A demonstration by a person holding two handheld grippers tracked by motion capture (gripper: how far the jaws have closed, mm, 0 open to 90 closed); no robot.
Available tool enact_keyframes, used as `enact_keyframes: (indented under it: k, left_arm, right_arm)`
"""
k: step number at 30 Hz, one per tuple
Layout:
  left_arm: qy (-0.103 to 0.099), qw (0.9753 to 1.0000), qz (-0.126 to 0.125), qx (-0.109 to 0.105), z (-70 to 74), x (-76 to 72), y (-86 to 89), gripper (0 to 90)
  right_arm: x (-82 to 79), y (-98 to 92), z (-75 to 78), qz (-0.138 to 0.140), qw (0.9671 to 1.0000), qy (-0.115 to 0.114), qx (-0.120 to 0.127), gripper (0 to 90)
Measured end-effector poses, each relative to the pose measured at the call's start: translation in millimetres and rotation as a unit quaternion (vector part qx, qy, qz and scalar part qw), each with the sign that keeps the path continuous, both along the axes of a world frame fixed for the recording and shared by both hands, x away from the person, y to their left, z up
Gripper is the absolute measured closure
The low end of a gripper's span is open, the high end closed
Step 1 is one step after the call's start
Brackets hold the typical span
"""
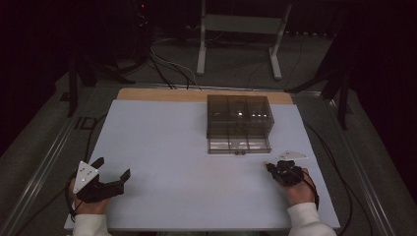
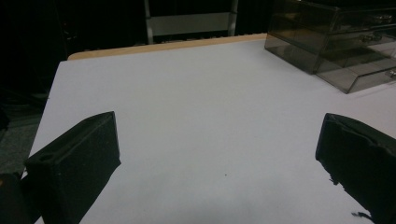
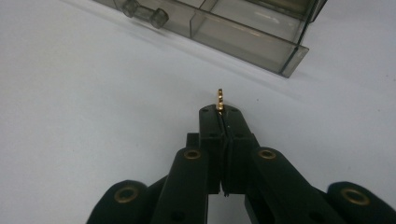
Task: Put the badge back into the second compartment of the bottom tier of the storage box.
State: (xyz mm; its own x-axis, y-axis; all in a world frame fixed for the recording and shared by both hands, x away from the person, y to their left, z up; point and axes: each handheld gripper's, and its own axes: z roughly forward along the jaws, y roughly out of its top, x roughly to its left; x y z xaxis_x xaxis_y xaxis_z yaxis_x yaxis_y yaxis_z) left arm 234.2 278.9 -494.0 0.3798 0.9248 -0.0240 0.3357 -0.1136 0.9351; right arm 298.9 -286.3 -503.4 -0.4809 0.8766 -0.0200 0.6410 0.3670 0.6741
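Observation:
A smoky clear drawer box (image 1: 238, 114) stands at the back middle of the white mat (image 1: 167, 142); its bottom drawer (image 1: 239, 144) is pulled out. My right gripper (image 1: 270, 167) sits just right of and in front of that drawer. In the right gripper view it (image 3: 223, 113) is shut on a tiny gold metal piece (image 3: 220, 98) that sticks out past the tips, short of the drawer's front wall (image 3: 243, 44). My left gripper (image 1: 114, 167) rests open at the front left. Between its fingers (image 2: 79, 161) lies bare mat, and the drawer box (image 2: 336, 39) stands far off at the right.
A wooden table edge (image 1: 162, 94) shows behind the mat. Cables trail off both sides of the table. A metal stand (image 1: 241, 29) is on the floor beyond. The drawer handle (image 3: 142, 13) faces me.

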Motion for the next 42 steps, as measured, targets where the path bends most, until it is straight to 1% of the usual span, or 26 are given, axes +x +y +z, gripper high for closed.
enact_keyframes:
  k: [5, 17, 42]
  left_arm:
    - [0.0, 1.0, 0.0, 0.0, 0.1, 0.0, 0.1, 0.4]
    - [0.001, 1.0, 0.001, 0.0, -0.1, 0.1, 0.0, 0.4]
    - [0.001, 1.0, 0.0, 0.0, -0.6, 0.7, -0.4, 0.4]
  right_arm:
    - [-0.7, -0.6, 1.5, -0.005, 1.0, -0.004, 0.004, 89.2]
    - [-2.3, -0.3, 6.0, -0.007, 0.9998, -0.013, 0.01, 89.2]
    - [-1.4, 3.5, 24.5, -0.01, 0.999, -0.038, 0.023, 89.2]
